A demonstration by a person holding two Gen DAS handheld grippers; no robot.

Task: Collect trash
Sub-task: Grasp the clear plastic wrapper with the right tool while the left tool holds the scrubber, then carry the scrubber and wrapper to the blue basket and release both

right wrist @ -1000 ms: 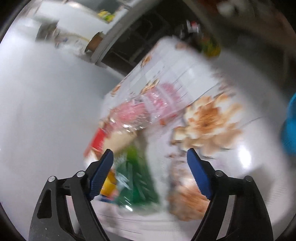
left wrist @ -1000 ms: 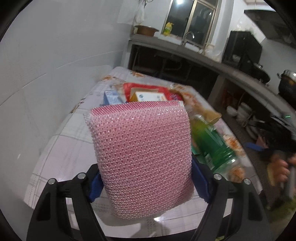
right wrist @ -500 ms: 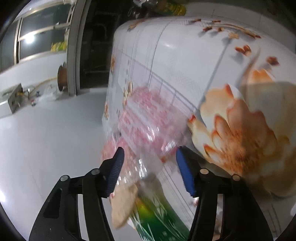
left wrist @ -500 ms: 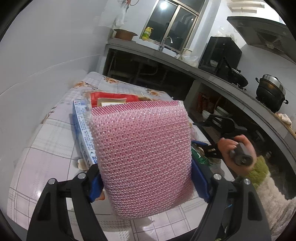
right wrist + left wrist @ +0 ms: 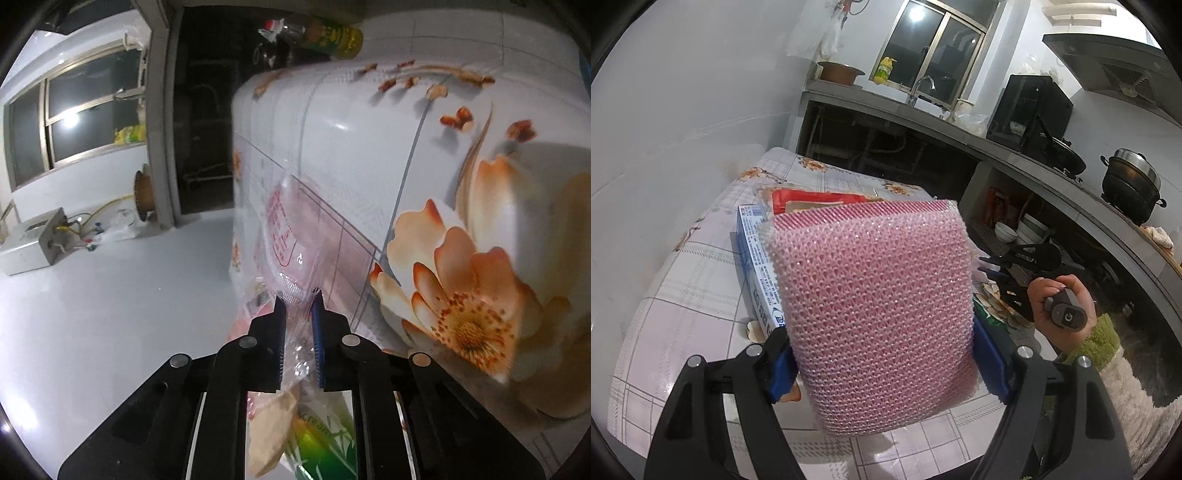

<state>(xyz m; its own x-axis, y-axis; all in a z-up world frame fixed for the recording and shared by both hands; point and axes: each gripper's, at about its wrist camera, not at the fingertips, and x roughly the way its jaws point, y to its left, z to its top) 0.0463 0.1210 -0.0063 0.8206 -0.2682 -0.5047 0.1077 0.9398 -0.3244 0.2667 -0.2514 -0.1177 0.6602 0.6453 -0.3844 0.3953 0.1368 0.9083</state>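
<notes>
My left gripper [image 5: 882,365] is shut on a pink mesh scouring sponge [image 5: 875,310] and holds it upright above the table. Behind the sponge lie a blue and white box [image 5: 757,269] and a red packet [image 5: 812,197]. My right gripper [image 5: 298,306] is shut on a clear plastic bag [image 5: 291,236] with red print that lies on the flowered tablecloth [image 5: 461,206]. A green bottle [image 5: 325,443] and a pale wrapper [image 5: 269,424] show under the right gripper. The right gripper also shows in the left wrist view [image 5: 997,264], held by a hand.
The table stands against a white wall [image 5: 683,110] on the left. A kitchen counter [image 5: 923,114] with a sink, a black appliance [image 5: 1030,107] and pots runs behind. Bottles [image 5: 325,37] stand beyond the table's far edge in the right wrist view.
My right gripper has closed from wide open onto the clear plastic bag. My left gripper still holds the sponge and has swung its view to the right.
</notes>
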